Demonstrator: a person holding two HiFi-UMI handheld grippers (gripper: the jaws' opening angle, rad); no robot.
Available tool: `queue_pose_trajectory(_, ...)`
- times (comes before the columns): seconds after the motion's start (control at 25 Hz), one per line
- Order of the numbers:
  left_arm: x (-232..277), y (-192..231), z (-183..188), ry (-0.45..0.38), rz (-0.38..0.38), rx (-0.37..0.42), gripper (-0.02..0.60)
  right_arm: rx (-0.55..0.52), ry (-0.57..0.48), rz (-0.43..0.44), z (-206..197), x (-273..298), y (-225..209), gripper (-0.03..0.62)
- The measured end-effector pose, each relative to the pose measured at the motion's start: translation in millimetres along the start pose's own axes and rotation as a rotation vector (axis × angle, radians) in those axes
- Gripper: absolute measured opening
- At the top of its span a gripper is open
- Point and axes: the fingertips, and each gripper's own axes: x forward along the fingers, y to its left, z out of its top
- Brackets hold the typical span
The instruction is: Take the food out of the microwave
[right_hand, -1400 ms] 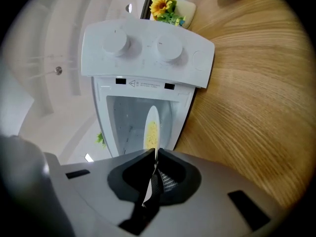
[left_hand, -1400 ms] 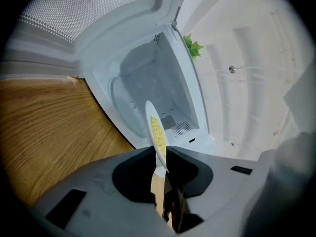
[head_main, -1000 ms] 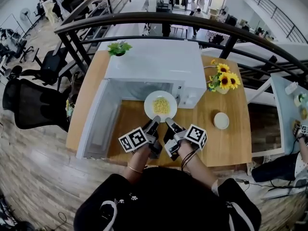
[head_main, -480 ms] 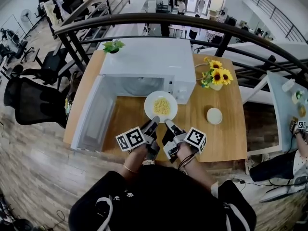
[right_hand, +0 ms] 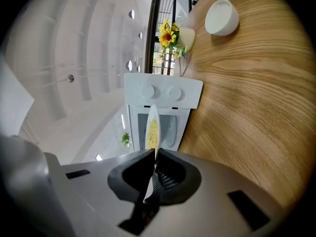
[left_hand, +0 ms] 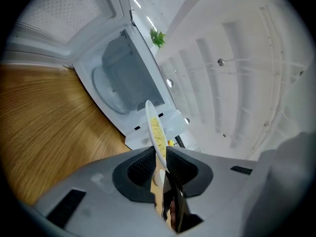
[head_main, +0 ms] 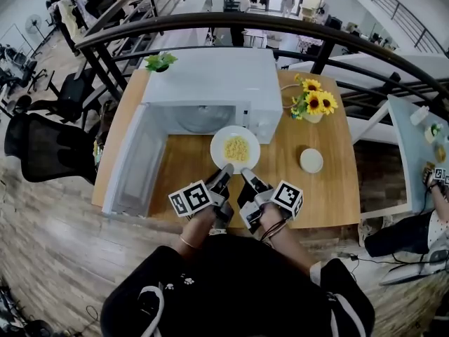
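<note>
A white plate (head_main: 235, 148) of yellow food is held above the wooden table (head_main: 330, 188), just in front of the open white microwave (head_main: 210, 83). My left gripper (head_main: 226, 170) is shut on the plate's near left rim. My right gripper (head_main: 245, 175) is shut on its near right rim. In the left gripper view the plate (left_hand: 156, 135) shows edge-on between the jaws, with the empty microwave cavity (left_hand: 118, 83) behind it. In the right gripper view the plate (right_hand: 152, 127) stands edge-on before the microwave's control panel (right_hand: 163, 90).
The microwave door (head_main: 133, 161) hangs wide open to the left. A small white bowl (head_main: 311, 160) and a vase of sunflowers (head_main: 311, 104) stand on the table's right part. A small green plant (head_main: 160, 62) sits at the back left. A dark railing (head_main: 210, 27) runs behind the table.
The plate has come out of the microwave towards me, held by both grippers, and now sits clear of the cavity.
</note>
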Motion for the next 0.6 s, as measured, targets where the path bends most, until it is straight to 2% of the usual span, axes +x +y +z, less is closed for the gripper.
queue_pose_trajectory(0.28, -3.8, 3.6, 2.6, -0.003, 0.001, -0.004, 0.064, 0.006, 0.005, -0.017, -5.0, 2.5, -2.0, 0.019)
queue_pose_trajectory(0.6, -4.1, 6.0, 4.1, -0.006, 0.004, -0.008, 0.064, 0.006, 0.012, 0.002, -5.6, 6.4, -1.3, 0.021)
